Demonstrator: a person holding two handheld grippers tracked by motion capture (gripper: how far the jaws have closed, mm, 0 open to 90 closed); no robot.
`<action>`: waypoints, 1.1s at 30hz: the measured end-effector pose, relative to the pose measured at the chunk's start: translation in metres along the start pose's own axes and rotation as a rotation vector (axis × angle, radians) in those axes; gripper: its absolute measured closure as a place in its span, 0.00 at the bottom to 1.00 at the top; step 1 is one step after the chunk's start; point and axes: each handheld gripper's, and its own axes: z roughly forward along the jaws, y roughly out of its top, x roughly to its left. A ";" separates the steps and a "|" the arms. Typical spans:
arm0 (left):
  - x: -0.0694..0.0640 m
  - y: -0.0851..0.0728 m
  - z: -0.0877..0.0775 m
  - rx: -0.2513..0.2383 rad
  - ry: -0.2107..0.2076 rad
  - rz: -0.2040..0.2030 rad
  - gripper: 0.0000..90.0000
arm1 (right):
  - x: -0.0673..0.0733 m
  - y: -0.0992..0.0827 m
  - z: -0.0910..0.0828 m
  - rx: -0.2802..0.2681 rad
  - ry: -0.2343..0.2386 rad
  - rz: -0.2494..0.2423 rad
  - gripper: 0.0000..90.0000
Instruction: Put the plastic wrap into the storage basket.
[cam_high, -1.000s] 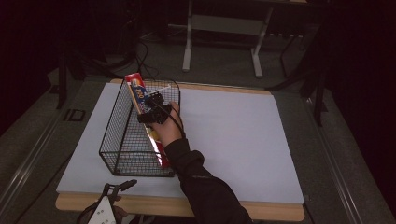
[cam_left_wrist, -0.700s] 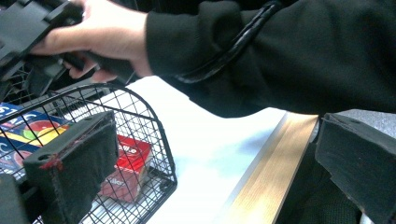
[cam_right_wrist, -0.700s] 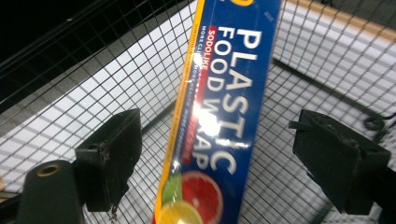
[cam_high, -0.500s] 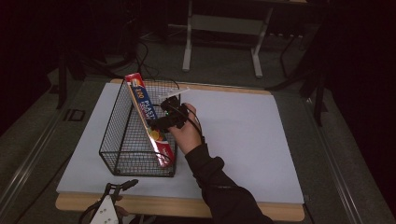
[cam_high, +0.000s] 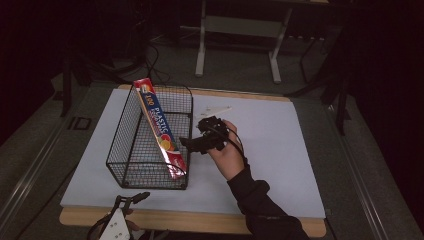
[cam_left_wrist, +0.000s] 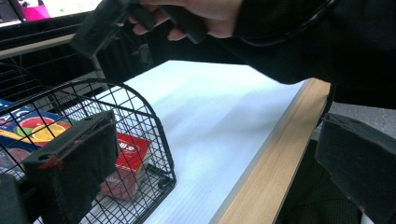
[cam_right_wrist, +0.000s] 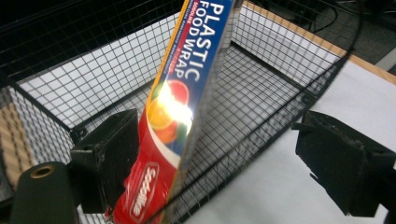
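A black wire basket (cam_high: 131, 150) stands on the left half of the white mat. A long red and blue plastic food wrap box (cam_high: 159, 131) leans in it, lower end at the near right corner, upper end over the far rim. My right gripper (cam_high: 188, 143) hovers just right of the basket and points at it. Its jaws have just been opening and grip nothing; the box (cam_right_wrist: 187, 93) stands beyond them, behind the basket wall (cam_right_wrist: 280, 60). My left gripper (cam_high: 131, 198) rests at the table's front edge, open and empty, facing the basket's corner (cam_left_wrist: 149, 116).
The white mat (cam_high: 280, 150) covers a wooden table whose front edge (cam_left_wrist: 275, 144) runs past my left gripper. A small white strip (cam_high: 216, 109) lies near the far edge. A metal stand (cam_high: 240, 30) and cables are on the floor beyond the table.
My right gripper has let go of the box, opened and pulled out of the basket to the right. The box stays leaning in the basket. The left gripper has not moved.
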 end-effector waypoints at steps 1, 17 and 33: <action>0.000 0.000 0.000 0.000 0.000 -0.001 0.00 | 0.000 0.000 0.000 0.000 0.000 0.000 0.15; -0.001 0.000 0.002 0.005 0.001 -0.004 0.00 | -0.006 -0.063 -0.044 -0.004 -0.060 -0.052 0.16; -0.001 0.000 0.003 0.009 0.002 -0.002 0.00 | -0.010 -0.116 -0.063 -0.004 -0.095 -0.057 0.15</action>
